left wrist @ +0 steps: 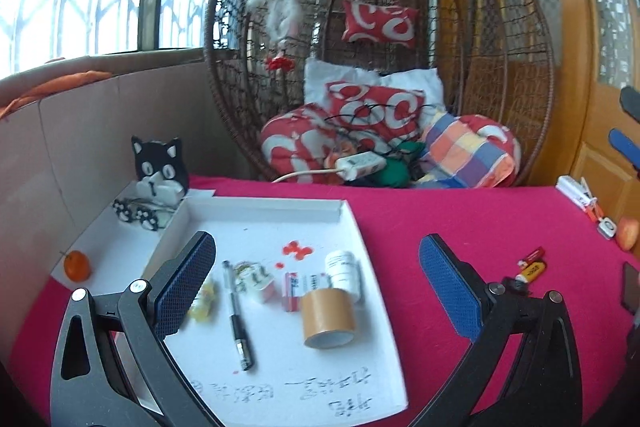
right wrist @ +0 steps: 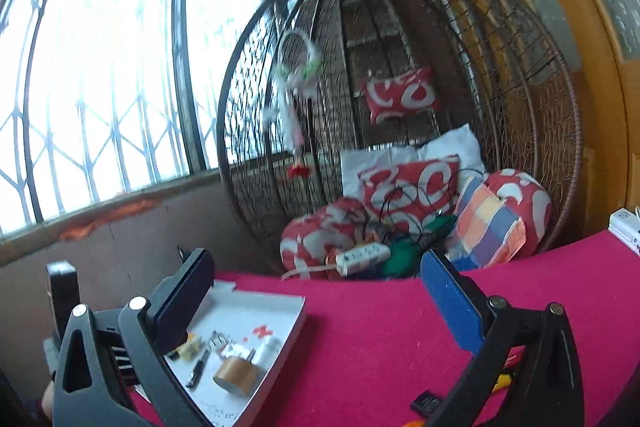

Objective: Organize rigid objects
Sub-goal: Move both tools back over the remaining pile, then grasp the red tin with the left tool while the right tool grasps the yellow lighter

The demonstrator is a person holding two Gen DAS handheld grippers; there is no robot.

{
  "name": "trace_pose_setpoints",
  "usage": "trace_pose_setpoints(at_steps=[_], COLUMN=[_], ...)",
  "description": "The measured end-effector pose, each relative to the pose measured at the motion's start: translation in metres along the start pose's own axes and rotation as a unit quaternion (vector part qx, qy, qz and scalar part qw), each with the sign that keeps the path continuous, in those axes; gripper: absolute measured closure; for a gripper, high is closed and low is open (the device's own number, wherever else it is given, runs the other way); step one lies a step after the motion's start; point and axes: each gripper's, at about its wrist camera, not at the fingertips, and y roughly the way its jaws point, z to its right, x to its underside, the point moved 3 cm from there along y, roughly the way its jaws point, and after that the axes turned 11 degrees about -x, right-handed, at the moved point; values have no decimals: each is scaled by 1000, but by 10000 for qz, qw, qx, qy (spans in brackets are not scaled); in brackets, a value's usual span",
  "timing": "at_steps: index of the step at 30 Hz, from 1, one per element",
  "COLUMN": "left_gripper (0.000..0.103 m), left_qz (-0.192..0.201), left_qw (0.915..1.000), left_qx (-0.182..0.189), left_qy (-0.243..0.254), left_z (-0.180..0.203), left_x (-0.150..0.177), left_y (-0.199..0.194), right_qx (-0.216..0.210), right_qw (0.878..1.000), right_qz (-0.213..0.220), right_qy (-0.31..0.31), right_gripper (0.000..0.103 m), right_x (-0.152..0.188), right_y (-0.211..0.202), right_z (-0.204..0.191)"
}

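Observation:
A white tray [left wrist: 320,207] lies on the red cloth. In it are a roll of brown tape [left wrist: 328,317], a black pen [left wrist: 238,315], a white bottle [left wrist: 344,273], a small red and white box [left wrist: 294,287] and a yellow piece [left wrist: 204,301]. My left gripper [left wrist: 316,287] is open and empty above the tray. My right gripper [right wrist: 316,303] is open and empty above the cloth, right of the tray [right wrist: 292,323]; the tape [right wrist: 236,373] and pen [right wrist: 198,371] show there too. A lighter [left wrist: 532,265] and small black items lie on the cloth at right.
A black cat-shaped holder [left wrist: 160,171] stands on a second white tray with an orange [left wrist: 76,265]. An apple [left wrist: 628,233] and a white stapler-like item [left wrist: 578,195] lie at far right. A wicker egg chair [left wrist: 520,67] with cushions stands behind the table. A black card [right wrist: 426,403] lies near.

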Motion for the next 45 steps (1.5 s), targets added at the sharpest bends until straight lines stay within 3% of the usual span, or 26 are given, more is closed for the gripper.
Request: trace_pose_setpoints(at_steps=[5, 15, 21, 23, 25, 27, 28, 32, 39, 42, 45], left_gripper=[0, 0, 0, 0, 1, 8, 17, 38, 46, 50, 63], left_qz=[-210, -628, -1207, -1455, -1578, -1754, -1834, -2027, -2072, -2023, -1958], left_qw=[9987, 9889, 9683, 9536, 9452, 9343, 9278, 9127, 8909, 8905, 8960], left_qx=[460, 1256, 1747, 2105, 2298, 2464, 2540, 2684, 2923, 2895, 2780], left_qy=[19, 481, 1317, 1584, 1700, 1887, 2027, 2321, 2791, 2869, 2855], left_z=[21, 76, 129, 151, 168, 184, 193, 214, 245, 252, 250], left_x=[0, 23, 52, 67, 78, 89, 96, 108, 122, 123, 122], left_y=[2, 2, 10, 12, 12, 14, 15, 23, 21, 23, 25], right_qx=[338, 1403, 1684, 1701, 1714, 1715, 1725, 1773, 1911, 1924, 1990], right_qw=[9986, 9865, 9804, 9791, 9780, 9773, 9771, 9756, 9696, 9672, 9648], right_qz=[-340, 80, -23, -83, -120, -134, -145, -205, -293, -386, -592], right_qy=[238, 843, 1027, 1109, 1185, 1233, 1240, 1280, 1498, 1616, 1612], right_gripper=[0, 0, 0, 0, 0, 0, 0, 0, 0, 0, 0], right_x=[6, 16, 30, 33, 38, 40, 42, 46, 55, 60, 66], right_y=[-17, -76, -91, -93, -96, -98, -99, -103, -112, -110, -103], right_z=[37, 91, 110, 115, 119, 121, 122, 127, 140, 144, 147])
